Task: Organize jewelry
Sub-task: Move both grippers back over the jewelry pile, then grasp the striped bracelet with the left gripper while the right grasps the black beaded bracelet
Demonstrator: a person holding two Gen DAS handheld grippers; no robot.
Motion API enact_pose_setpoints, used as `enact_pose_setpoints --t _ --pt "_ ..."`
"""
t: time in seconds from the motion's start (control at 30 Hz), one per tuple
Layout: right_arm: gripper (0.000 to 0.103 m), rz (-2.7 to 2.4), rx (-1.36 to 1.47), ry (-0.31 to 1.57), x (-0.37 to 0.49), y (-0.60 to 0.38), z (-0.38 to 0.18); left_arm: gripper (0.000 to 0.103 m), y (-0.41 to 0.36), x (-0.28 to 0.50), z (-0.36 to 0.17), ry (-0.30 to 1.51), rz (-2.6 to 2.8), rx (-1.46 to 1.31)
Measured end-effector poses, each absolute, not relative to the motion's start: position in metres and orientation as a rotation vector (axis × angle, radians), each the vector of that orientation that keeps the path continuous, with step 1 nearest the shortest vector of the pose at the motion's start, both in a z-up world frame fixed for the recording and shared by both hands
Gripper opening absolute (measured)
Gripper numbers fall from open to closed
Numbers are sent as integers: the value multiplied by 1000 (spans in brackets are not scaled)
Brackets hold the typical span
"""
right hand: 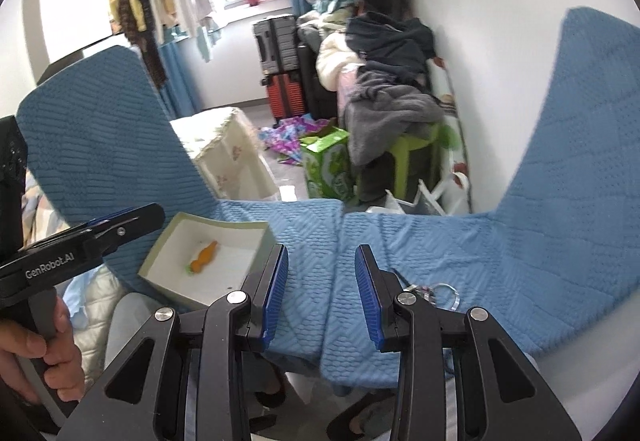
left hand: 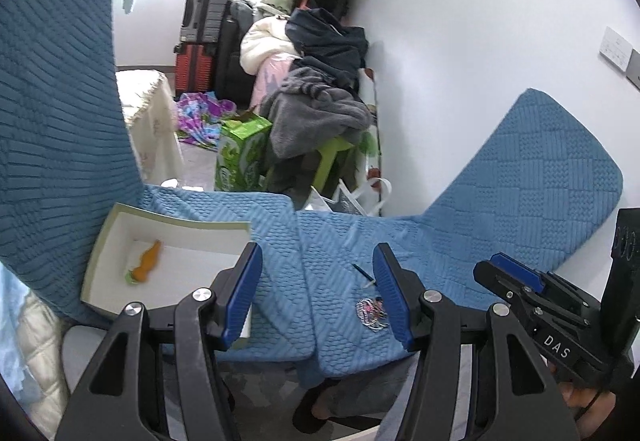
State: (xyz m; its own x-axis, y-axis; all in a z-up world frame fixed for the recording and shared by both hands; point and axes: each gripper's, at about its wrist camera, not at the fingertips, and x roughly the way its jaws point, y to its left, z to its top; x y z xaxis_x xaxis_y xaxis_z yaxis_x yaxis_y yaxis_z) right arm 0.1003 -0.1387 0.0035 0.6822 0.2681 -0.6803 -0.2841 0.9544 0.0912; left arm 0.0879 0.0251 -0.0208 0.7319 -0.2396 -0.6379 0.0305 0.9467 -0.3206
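On the blue cushion, close to its front edge, lies a small pile of jewelry. It looks like shiny rings and a striped piece, all bunched up. A thin dark pin lies just behind the pile on the same cushion.

In the left wrist view, the pile sits right beside the inner face of the left gripper's right-hand finger, partly hidden by it. The two blue pads of this gripper are wide apart and hold nothing.

In the right wrist view, the jewelry lies just outside the right gripper, past its right-hand finger, not in the gap. This gripper's fingers are also spread apart with nothing between them.

Further left on the cushion, near its front left corner, sits an open white box with a pale green rim. It is well apart from the jewelry. A small orange carrot-shaped piece lies inside the box, near its back wall.

The cushion covers turn up at both sides. Behind them are a green stool with a heap of clothes on it and a green carton on the floor.
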Motion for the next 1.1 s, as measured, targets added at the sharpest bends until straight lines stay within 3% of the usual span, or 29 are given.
enact_pose_setpoints --t 0.6,1.1 --pt "33 152 37 857 106 -236 -38 58 -46 113 -64 858 -267 -269" --pt "30 145 30 1026 122 -273 -115 56 -94 143 -120 966 -318 -285"
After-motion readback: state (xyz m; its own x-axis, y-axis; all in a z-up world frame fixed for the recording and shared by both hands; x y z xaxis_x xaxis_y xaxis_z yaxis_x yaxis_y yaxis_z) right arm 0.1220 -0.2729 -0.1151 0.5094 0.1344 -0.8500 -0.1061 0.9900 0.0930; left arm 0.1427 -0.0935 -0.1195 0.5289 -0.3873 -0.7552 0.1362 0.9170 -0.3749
